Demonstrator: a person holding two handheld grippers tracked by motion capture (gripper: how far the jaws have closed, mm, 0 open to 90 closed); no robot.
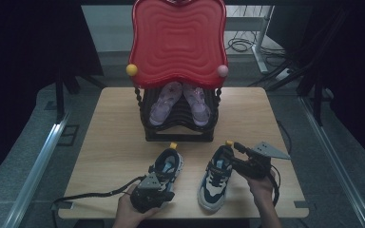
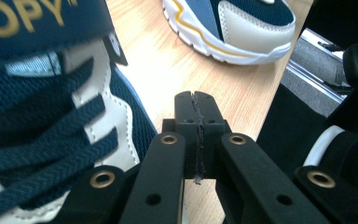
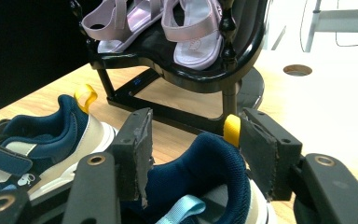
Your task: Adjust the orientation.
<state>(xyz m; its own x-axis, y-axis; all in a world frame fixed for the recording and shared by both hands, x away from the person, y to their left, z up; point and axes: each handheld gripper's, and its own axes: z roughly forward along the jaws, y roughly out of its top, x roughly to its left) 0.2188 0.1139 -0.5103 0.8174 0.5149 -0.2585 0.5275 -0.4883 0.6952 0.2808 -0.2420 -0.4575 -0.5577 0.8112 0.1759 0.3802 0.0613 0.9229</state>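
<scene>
Around the wooden table (image 1: 119, 123) we are seeing dark curtains and a grey floor. We are taking the black shoe rack (image 1: 179, 124) as our landmark; it is standing at the far middle of the table, and a big red wavy tray (image 1: 178, 40) is sitting on top of it. Under the tray, inside the rack, a pair of pale pink sandals (image 1: 180, 102) is lying side by side.

Just in front of the rack, two navy and white sneakers are resting on the table, apart from each other. The left sneaker (image 1: 167, 166) is lying in front of the rack's left part, and the right sneaker (image 1: 215, 178) in front of its right part, both with yellow heel loops pointing to the rack.

We are holding the right gripper (image 1: 229, 156) at the heel of the right sneaker; its jaws are standing wide on both sides of the heel collar, and we cannot tell whether the pads are pressing it. The left gripper (image 1: 164, 176) is lying low beside the left sneaker, its jaws closed together with nothing between them.
</scene>
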